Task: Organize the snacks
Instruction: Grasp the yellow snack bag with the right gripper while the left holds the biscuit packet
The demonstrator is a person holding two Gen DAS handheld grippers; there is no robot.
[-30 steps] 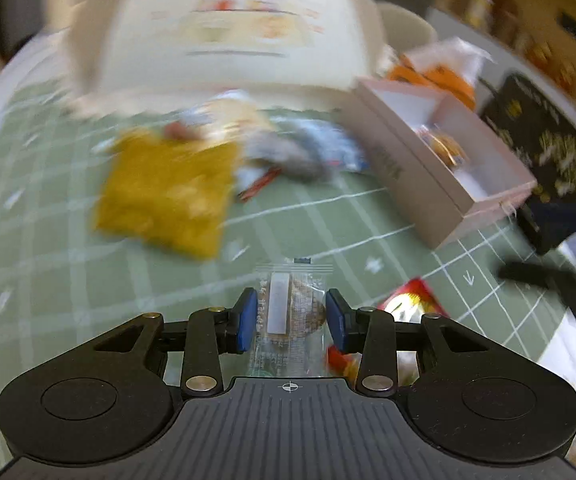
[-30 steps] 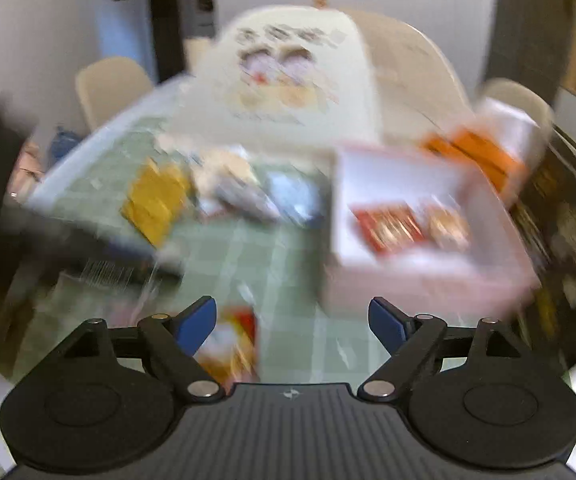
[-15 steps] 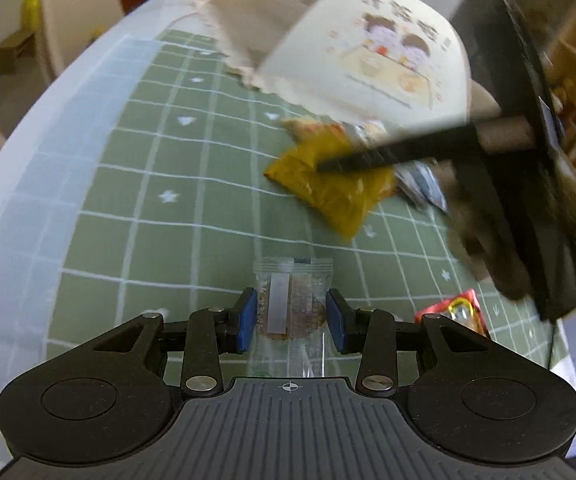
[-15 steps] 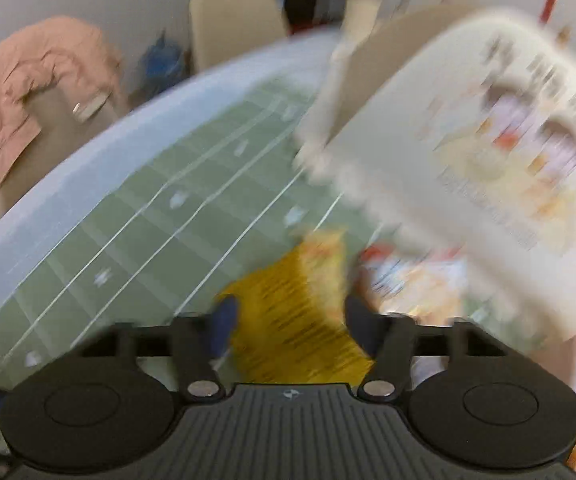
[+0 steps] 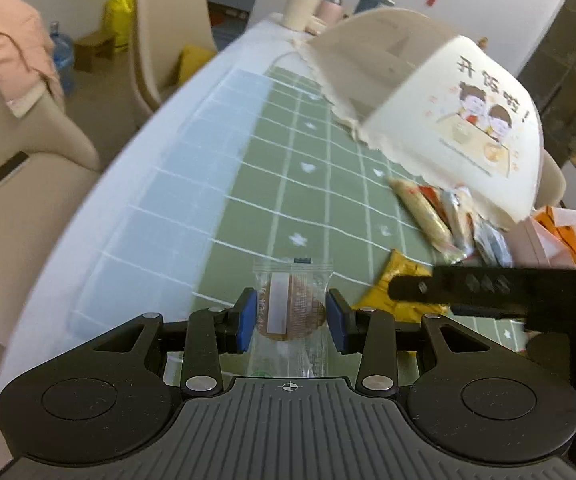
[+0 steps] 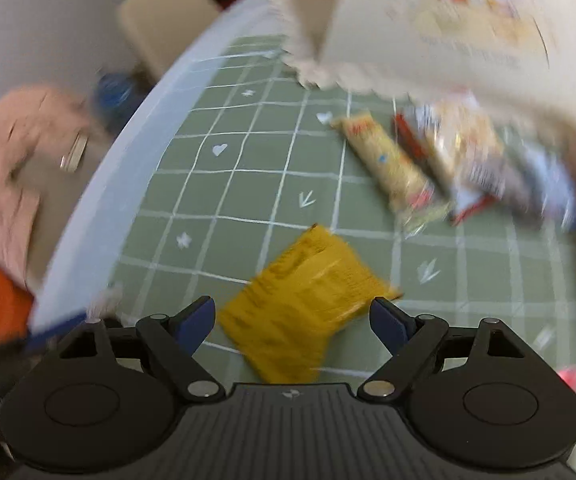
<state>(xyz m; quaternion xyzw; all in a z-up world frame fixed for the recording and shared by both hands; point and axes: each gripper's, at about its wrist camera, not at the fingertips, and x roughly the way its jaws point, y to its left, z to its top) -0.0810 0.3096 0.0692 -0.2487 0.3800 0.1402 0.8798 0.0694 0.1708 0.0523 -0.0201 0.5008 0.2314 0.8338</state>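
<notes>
— Looking along my left gripper (image 5: 291, 320): what sits in the jaws?

— A clear-wrapped cookie (image 5: 292, 308). My left jaws are clamped on it, one blue pad on each side of the wrapper, the round biscuit right between them and the sealed top edge sticking out past the tips. It hangs above the green cloth (image 5: 288, 184) on the counter.

— And my right gripper (image 6: 292, 316)?

— Its jaws stand wide apart and grip nothing. A yellow packet (image 6: 303, 304) lies flat on the cloth, between the two pads as that view shows it, its near end running under the gripper body. The view is blurred, so I cannot tell whether the pads touch it.

— Where are the other snacks?

— A cluster of wrapped bars (image 6: 447, 168) lies farther out, to the right, well apart from the yellow packet, just beside the scalloped edge of a cream food cover (image 5: 447, 120) with a cartoon print. From the left view, my right gripper's black arm reaches in over the yellow packet (image 5: 399, 284).
</notes>
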